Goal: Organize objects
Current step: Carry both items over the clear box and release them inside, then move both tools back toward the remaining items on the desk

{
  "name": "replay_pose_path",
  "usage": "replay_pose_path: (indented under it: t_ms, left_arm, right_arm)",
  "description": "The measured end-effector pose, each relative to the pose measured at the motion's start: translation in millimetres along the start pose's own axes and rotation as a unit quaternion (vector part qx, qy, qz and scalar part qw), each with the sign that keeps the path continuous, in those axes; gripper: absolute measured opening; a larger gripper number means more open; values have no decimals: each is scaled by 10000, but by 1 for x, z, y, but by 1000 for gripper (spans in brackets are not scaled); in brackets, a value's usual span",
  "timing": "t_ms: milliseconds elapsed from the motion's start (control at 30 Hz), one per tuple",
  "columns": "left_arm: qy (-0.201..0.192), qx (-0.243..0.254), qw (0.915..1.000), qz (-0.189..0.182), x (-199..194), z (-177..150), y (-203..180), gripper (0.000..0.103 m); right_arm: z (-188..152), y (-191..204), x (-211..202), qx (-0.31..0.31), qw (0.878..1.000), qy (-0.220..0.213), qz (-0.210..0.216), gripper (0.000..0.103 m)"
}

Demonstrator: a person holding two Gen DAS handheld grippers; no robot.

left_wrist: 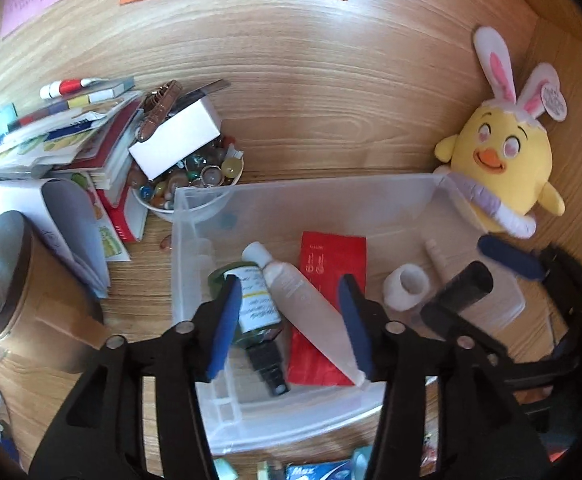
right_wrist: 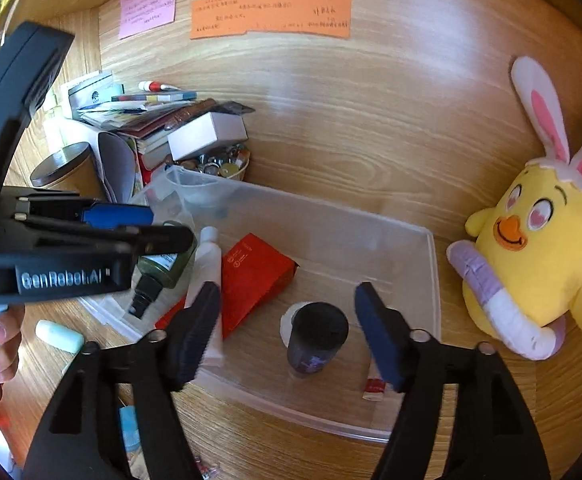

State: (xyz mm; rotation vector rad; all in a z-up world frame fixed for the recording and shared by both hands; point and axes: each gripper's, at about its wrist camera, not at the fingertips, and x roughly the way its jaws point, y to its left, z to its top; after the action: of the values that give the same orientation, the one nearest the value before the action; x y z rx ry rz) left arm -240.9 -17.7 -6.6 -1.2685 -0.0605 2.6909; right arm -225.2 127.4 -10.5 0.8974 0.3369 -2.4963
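A: What does each gripper show?

B: Left gripper (left_wrist: 291,320): jaws spread, pinching nothing, over one white tube (left_wrist: 303,300) and one green bottle (left_wrist: 257,308). Right gripper (right_wrist: 287,332): jaws spread around one dark cylinder (right_wrist: 315,338), pads clear of it.

A: Where do the objects lie?

B: In one clear bin (left_wrist: 315,188), together with one red packet (left_wrist: 331,280) and one white roll (left_wrist: 407,286). The bin's right half has open floor.

A: And beyond its walls?

B: One bowl of marbles (left_wrist: 195,176) touches its far left corner; one book stack (left_wrist: 83,136) stands beside that; one plush chick (right_wrist: 539,248) sits just beside the right wall.

A: Anything unclear?

B: The roll is mostly hidden behind the cylinder; a small tube (right_wrist: 375,388) sits partly behind the right pad.
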Motion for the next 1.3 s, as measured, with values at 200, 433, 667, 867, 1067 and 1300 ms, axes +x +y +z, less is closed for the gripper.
replay_pose_path:
  t_ms: [200, 433, 667, 867, 1067, 1300]
  left_arm:
    - [-146, 187, 9997, 35, -25, -11, -3, 67]
    - [-502, 272, 9983, 112, -61, -23, -4, 88]
    - [-691, 303, 9968, 253, -87, -45, -2, 95]
    - [-643, 344, 9969, 289, -92, -70, 8, 98]
    - [-176, 220, 9990, 340, -73, -104, 22, 98]
    - [239, -245, 9993, 155, -52, -129, 50, 98]
  right_arm:
    - [4, 6, -18, -106, 9997, -189, -150, 83]
    - [2, 19, -54, -196, 9976, -577, -320, 94]
    - [-12, 18, -76, 7, 9974, -646, -330, 99]
    - [-29, 13, -88, 171, 9966, -607, -527, 99]
    - [-50, 6, -92, 435, 9960, -407, -671, 99]
    - [-89, 7, -89, 484, 9949, 24, -890, 99]
